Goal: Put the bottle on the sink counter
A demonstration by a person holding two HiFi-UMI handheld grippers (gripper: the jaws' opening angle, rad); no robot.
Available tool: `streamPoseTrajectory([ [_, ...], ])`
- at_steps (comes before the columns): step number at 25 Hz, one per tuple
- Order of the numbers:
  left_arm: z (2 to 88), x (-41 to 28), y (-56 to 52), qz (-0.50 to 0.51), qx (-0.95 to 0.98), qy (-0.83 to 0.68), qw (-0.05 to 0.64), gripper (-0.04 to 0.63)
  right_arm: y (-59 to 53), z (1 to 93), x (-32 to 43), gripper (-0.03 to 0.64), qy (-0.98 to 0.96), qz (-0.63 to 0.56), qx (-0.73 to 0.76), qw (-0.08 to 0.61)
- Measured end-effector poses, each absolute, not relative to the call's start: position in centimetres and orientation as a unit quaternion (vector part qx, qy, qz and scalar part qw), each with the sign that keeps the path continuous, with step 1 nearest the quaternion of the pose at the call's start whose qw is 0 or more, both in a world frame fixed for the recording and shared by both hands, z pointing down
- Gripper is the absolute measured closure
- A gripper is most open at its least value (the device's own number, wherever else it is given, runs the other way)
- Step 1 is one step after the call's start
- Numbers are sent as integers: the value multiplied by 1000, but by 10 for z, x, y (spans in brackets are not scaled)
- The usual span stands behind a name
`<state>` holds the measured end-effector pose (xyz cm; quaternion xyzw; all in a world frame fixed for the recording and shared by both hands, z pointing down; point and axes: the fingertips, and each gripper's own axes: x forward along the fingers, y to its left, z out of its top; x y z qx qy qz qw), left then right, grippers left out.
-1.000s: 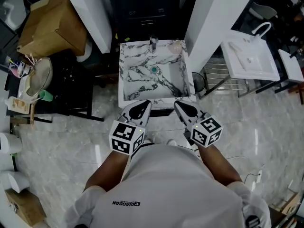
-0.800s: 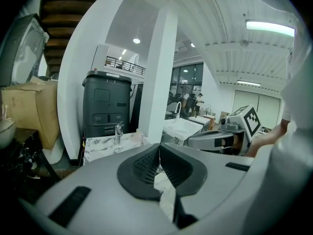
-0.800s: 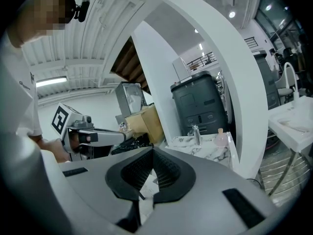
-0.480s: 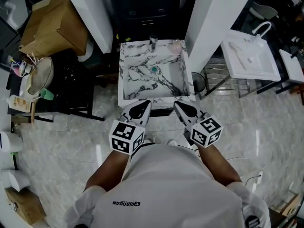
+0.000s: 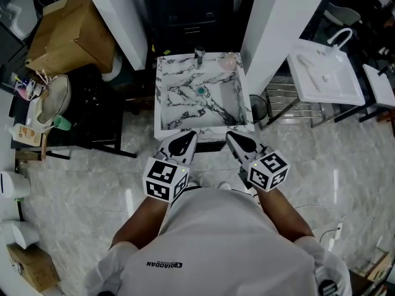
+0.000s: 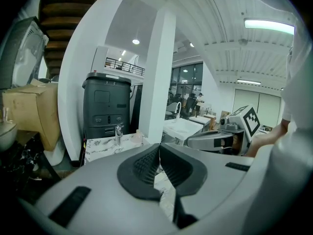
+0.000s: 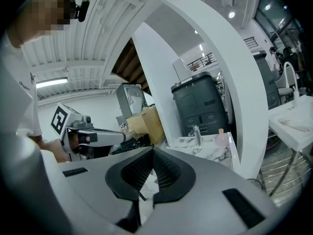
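The left gripper (image 5: 187,135), grey plastic with ribbed black pads, has its jaws pressed together on nothing, just short of the near edge of the square, grey-veined white marble sink counter (image 5: 159,94). The small, rounded, pinkish bottle (image 5: 229,60) stands on the counter's far right corner (near the chrome tap (image 5: 199,55)). The right gripper (image 5: 232,137) is likewise closed and empty.

1. The white, dark-veined square sink (image 5: 159,97) looked like polished marble and was glossy.
2. The small silver tap (image 5: 199,54) was shiny metal.
3. The brown box (image 5: 68,32) was matt cardboard.
4. The pale veined floor (image 5: 92,184) was smooth and glossy.
5. The left gripper (image 6: 159,147) had a matt grey plastic shell and black ribbed pads (image 6: 145,166).
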<state>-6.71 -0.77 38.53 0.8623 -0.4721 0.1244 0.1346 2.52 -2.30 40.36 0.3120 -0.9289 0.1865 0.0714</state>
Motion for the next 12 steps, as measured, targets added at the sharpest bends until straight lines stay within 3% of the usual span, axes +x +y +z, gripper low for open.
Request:
streamPoseTrajectory([
  [12, 382, -68, -5, 129, 864, -471, 127, 580, -22, 400, 24, 578, -928, 187, 314, 71],
])
